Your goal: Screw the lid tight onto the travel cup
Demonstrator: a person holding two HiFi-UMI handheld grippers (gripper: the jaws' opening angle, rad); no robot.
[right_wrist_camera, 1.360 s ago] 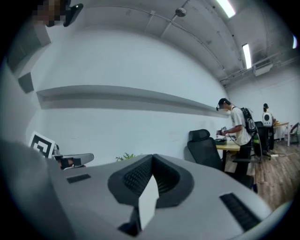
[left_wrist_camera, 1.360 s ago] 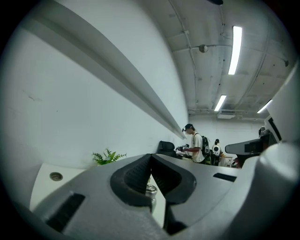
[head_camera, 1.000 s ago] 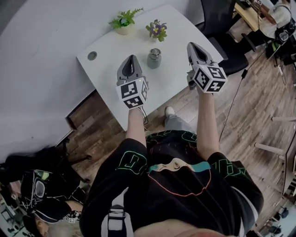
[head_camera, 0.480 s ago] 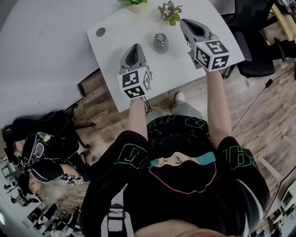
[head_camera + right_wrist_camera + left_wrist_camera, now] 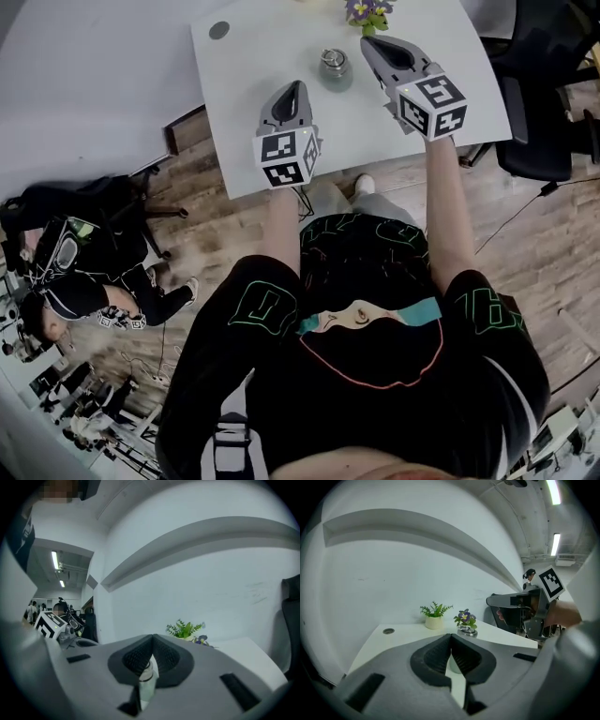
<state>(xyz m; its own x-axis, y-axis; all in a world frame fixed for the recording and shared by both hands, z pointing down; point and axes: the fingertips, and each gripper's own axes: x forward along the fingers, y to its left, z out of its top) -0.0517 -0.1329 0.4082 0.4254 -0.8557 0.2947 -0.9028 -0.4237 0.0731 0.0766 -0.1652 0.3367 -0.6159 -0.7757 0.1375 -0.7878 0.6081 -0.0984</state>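
Both grippers had closed in on the travel cup (image 5: 334, 67) since a second earlier, so that it stood between their tips instead of beyond them. It stood upright on the white table (image 5: 246, 105), its silvery lid (image 5: 332, 59) on top, and neither tool touched it. The left gripper (image 5: 293, 87) hung over the table just short of the cup and to its left, with its ribbed pads pressed together on nothing. The right gripper (image 5: 371, 44) lay just beside the cup on the other side, clenched and empty too. The cup showed only beyond its pads. A pot of purple flowers (image 5: 368, 9) stood behind the cup near the far edge, and a green plant (image 5: 435, 615) in a pale pot stood left of those. A round cable grommet (image 5: 219, 30) sat at the far left corner.
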